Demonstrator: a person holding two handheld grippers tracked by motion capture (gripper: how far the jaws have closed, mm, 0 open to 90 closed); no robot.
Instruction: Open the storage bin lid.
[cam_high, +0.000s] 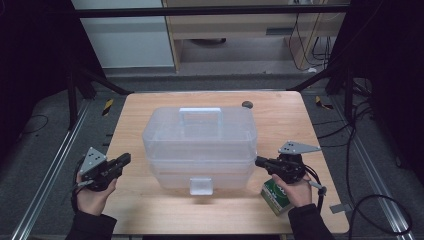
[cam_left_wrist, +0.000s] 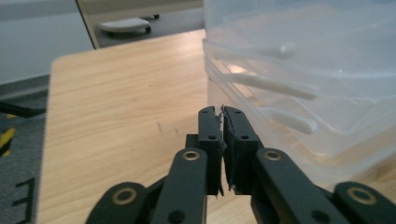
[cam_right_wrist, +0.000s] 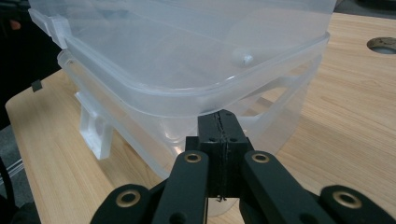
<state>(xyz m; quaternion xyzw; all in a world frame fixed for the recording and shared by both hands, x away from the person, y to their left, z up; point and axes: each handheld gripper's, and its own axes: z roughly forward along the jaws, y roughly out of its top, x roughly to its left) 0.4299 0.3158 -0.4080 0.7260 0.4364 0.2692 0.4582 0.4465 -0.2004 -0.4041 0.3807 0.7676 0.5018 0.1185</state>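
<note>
Translucent plastic box, wood-grain table

**Work Cell Surroundings**

The wooden worktop stands on a grey carpeted floor. Black frame struts flank it on both sides. Behind it stand a white cabinet and a light wooden unit. Black cables lie at right. Both sides of the room are dark.

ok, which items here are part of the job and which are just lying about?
In play:
- clear plastic storage box, lid on
- left gripper, shut, beside the box's left side
- right gripper, shut, tips at the lid rim on the box's right

Lying about:
- green carton under the right hand
- table
- grommet hole at the far edge
</note>
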